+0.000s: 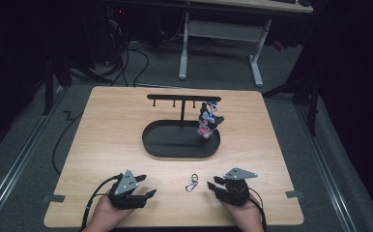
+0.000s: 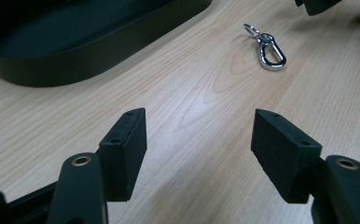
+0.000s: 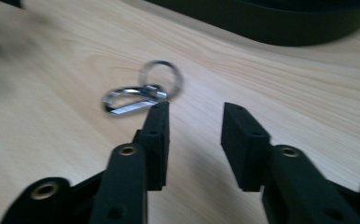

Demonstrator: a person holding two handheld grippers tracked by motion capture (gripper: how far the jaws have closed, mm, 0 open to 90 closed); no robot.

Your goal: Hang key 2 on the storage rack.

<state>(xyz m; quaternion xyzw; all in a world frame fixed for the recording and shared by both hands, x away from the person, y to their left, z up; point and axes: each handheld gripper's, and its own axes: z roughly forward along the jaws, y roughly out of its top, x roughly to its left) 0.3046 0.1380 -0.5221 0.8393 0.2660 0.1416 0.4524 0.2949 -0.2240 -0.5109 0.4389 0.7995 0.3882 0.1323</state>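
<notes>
A small silver carabiner clip with a key ring (image 1: 192, 182) lies flat on the wooden table between my two grippers. The left gripper view has the clip (image 2: 268, 48) ahead and to the right of my left gripper (image 2: 199, 128), whose jaws stand wide open over bare wood. My right gripper (image 3: 194, 112) is low over the table with a narrow gap between its jaws and nothing in it; the clip (image 3: 138, 95) lies just beyond its left jaw tip. In the high view my left gripper (image 1: 148, 186) and right gripper (image 1: 213, 182) flank the clip. A black-and-white plush charm (image 1: 208, 121) hangs from a black hook stand (image 1: 182, 99).
The stand rises from a black oval tray (image 1: 170, 147) at the table's middle; its rim shows in the left gripper view (image 2: 75, 70) and the right gripper view (image 3: 280, 28). Table edges run close behind both hands. A white desk frame (image 1: 218, 43) stands on the floor beyond.
</notes>
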